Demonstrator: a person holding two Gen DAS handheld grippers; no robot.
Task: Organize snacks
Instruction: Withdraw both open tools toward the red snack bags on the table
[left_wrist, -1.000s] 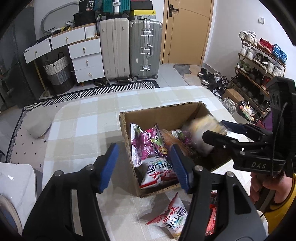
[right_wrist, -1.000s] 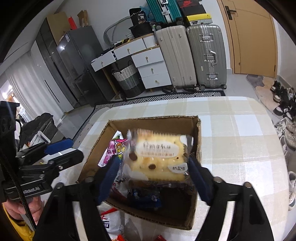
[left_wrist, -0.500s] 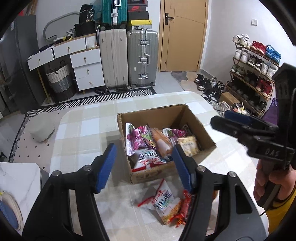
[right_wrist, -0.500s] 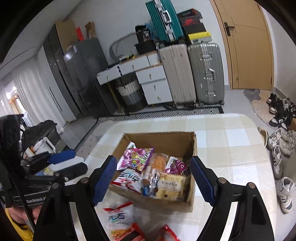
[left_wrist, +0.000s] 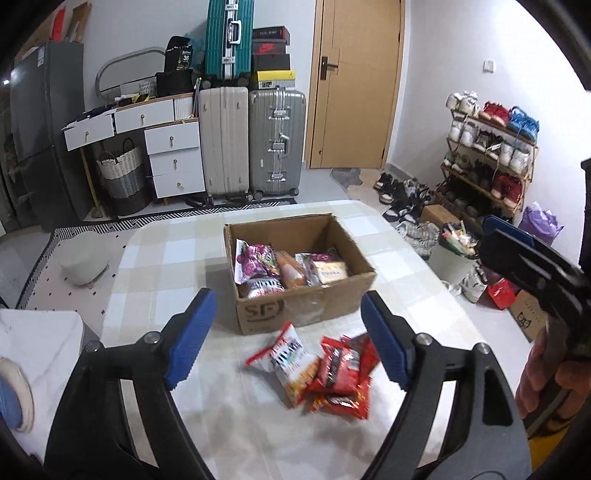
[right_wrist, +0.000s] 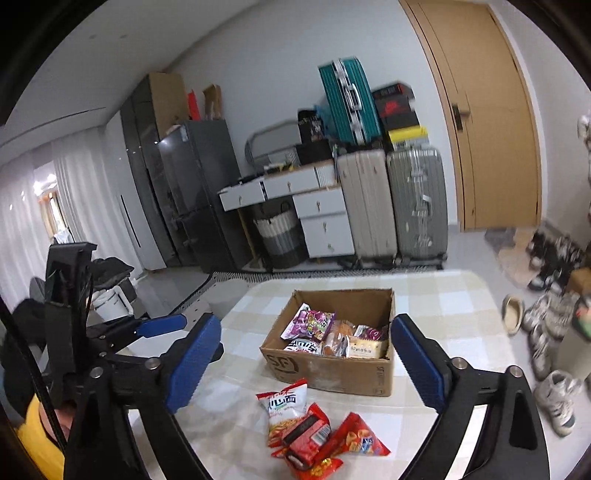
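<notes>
Both tongs (left_wrist: 288, 332) (right_wrist: 306, 358) back from box (left_wrist: 295, 310), empty, spread wide; cracker pack (right_wrist: 367, 349) now inside, long axis sideways.

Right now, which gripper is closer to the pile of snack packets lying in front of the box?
Hard to call. The left gripper and the right gripper both hang open just above the pile of snack packets, left one on the pile's left, right one on its right.

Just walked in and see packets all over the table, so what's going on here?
A person with a handheld gripper in each hand is sorting snacks into a cardboard box on the checked table. Several packets already lie inside. Both the left gripper and right gripper are open and empty, hovering over a small pile of snack packets lying in front of the box.
</notes>
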